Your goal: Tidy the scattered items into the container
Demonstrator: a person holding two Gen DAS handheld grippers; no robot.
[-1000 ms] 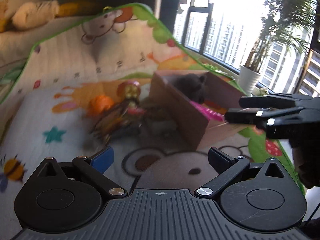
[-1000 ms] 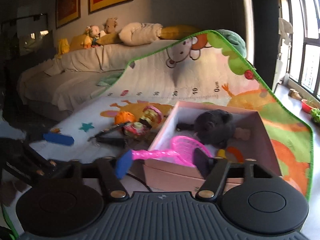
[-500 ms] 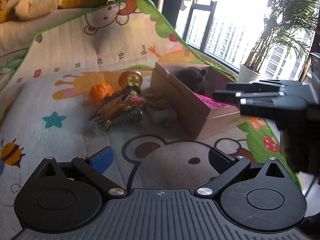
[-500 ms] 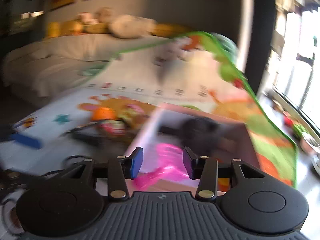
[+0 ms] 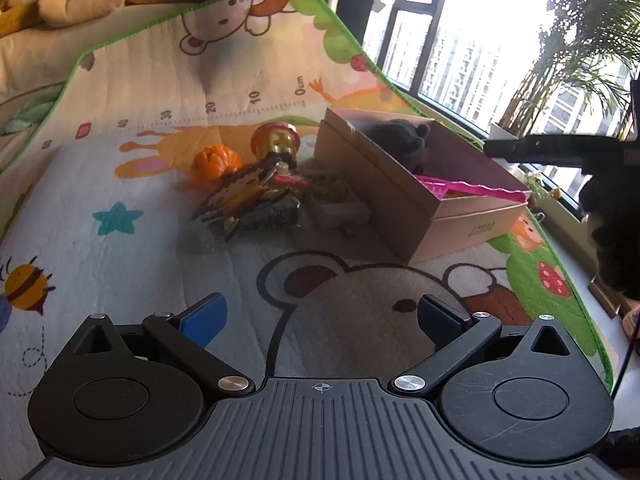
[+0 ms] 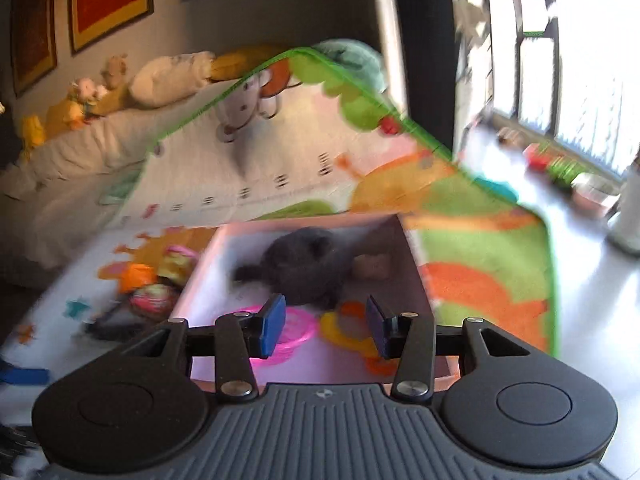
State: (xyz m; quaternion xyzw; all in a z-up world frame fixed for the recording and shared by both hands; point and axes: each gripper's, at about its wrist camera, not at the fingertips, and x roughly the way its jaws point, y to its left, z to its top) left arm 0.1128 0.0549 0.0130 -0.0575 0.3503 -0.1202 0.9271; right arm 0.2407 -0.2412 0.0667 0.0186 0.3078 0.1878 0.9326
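A pink cardboard box (image 5: pixel 400 204) stands on the play mat and holds a grey plush (image 5: pixel 400 138) and a pink toy racket (image 5: pixel 460 188). Left of the box lie an orange ball (image 5: pixel 214 162), a red and gold toy (image 5: pixel 276 140) and a pixel-patterned toy (image 5: pixel 244 192). My left gripper (image 5: pixel 320 316) hovers open over the bear print, well short of the toys. My right gripper (image 6: pixel 325 328) hangs over the box (image 6: pixel 200 276), jaws narrowly apart with nothing between them. Below it lie the racket (image 6: pixel 292 328) and the plush (image 6: pixel 304 264). In the left wrist view the right gripper (image 5: pixel 496 147) shows dark above the box's right side.
The mat (image 5: pixel 120 184) curls up against a sofa (image 6: pixel 80 152) with cushions and soft toys. A window (image 5: pixel 480 40), a potted plant (image 5: pixel 580 40) and bare floor (image 6: pixel 592 280) lie to the right. A yellow-orange ring (image 6: pixel 348 328) and a small tan item (image 6: pixel 372 266) also sit in the box.
My right gripper's jaws have narrowed. It has swung right over the box and rolled. The pink racket, earlier by its left finger, now lies in the box. The left gripper has hardly moved.
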